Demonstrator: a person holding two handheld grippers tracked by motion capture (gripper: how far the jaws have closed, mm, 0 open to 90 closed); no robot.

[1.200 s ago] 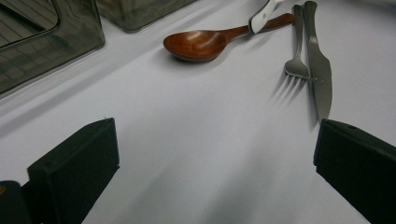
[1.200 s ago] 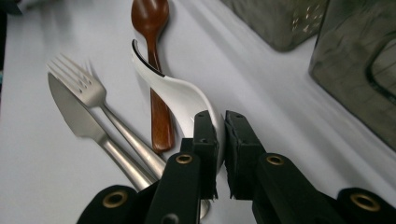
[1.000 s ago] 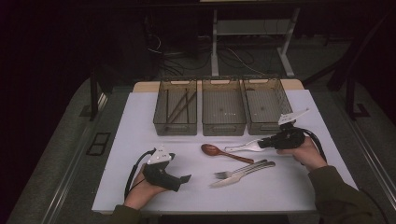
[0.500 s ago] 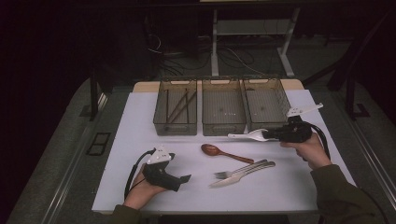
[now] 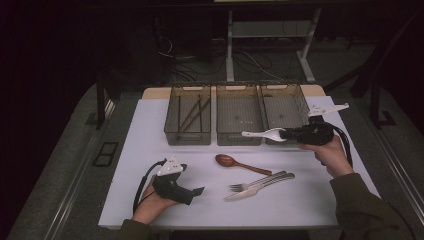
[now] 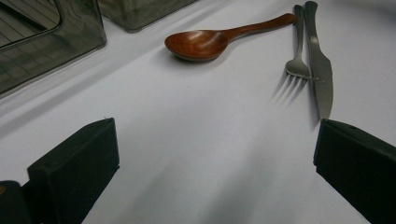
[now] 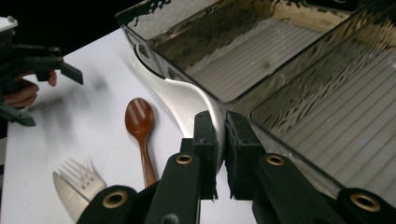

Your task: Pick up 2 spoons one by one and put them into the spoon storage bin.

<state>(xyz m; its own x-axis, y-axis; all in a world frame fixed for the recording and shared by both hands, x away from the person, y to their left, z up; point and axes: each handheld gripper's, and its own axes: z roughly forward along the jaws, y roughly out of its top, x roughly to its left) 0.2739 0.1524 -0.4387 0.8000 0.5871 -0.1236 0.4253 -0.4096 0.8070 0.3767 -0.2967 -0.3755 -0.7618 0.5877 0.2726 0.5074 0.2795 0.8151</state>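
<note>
The white spoon point(image 5: 262, 134), glossy and deep-bowled like ceramic, hangs clamped by its handle in the right gripper point(image 5: 289, 133), at 12 o'clock from the fork point(image 5: 250, 184), in front of the middle bin point(image 5: 239, 140). The step looks like carrying it to a bin; next comes lifting it over a rim and letting go. The three bins are ribbed, smoky clear plastic. At 7 o'clock lies a smooth wooden spoon point(image 5: 239, 163), beside the metal fork and serrated knife point(image 5: 265, 184). The left gripper point(image 5: 196, 192) rests at 8 o'clock, jaws wide, empty.
</note>
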